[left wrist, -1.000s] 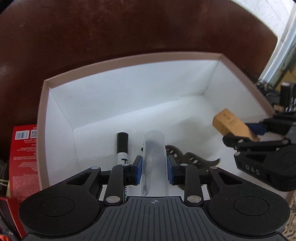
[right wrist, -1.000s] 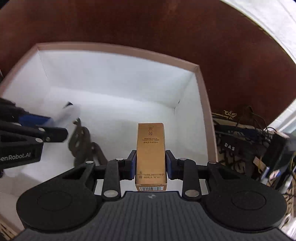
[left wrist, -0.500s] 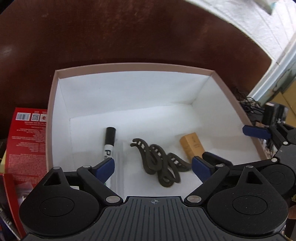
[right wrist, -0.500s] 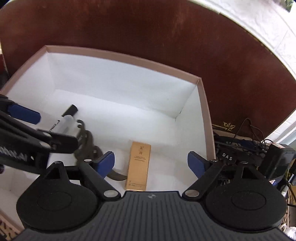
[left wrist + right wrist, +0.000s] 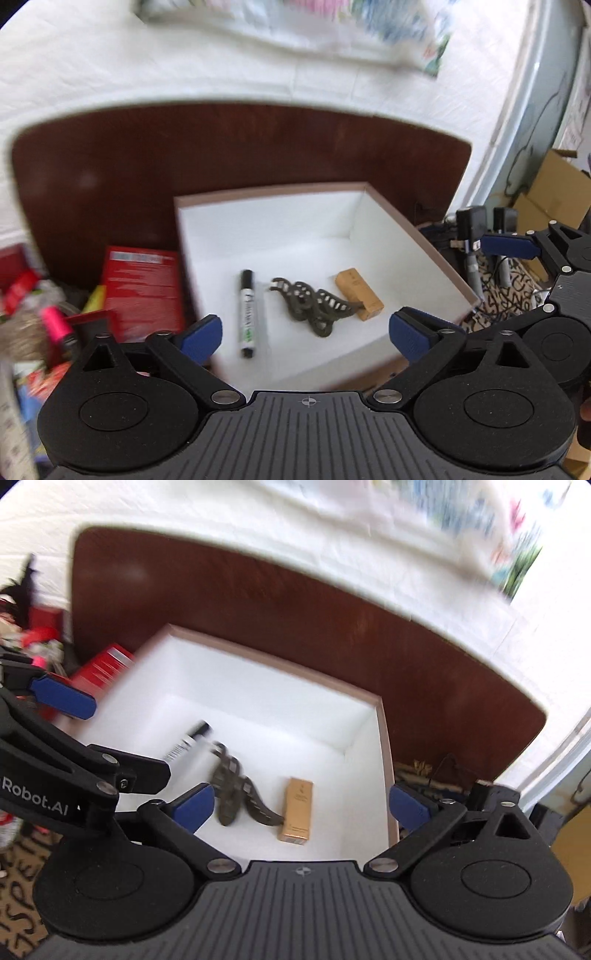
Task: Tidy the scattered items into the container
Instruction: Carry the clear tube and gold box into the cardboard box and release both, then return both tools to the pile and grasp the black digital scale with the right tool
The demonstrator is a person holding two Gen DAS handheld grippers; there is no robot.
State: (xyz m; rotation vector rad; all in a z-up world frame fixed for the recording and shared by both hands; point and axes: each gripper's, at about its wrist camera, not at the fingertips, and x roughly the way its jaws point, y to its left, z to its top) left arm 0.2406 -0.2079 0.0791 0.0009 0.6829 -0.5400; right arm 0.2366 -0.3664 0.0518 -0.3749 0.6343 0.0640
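A white box point(image 5: 424, 236) sits on a dark brown table point(image 5: 184, 155) below white wall point(image 5: 110, 66).

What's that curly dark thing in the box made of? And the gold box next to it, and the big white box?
The curly hair clip looks like matte plastic, dull olive-brown with cut-out slots. The small gold box seems glossy printed cardboard, given its sharp folded edges and sheen. The big white box looks like stiff cardboard: flat white walls, a thin tan rim.

Brown table point(image 5: 258, 155) w/ white box point(image 5: 399, 225), red pkg point(image 5: 142, 288)
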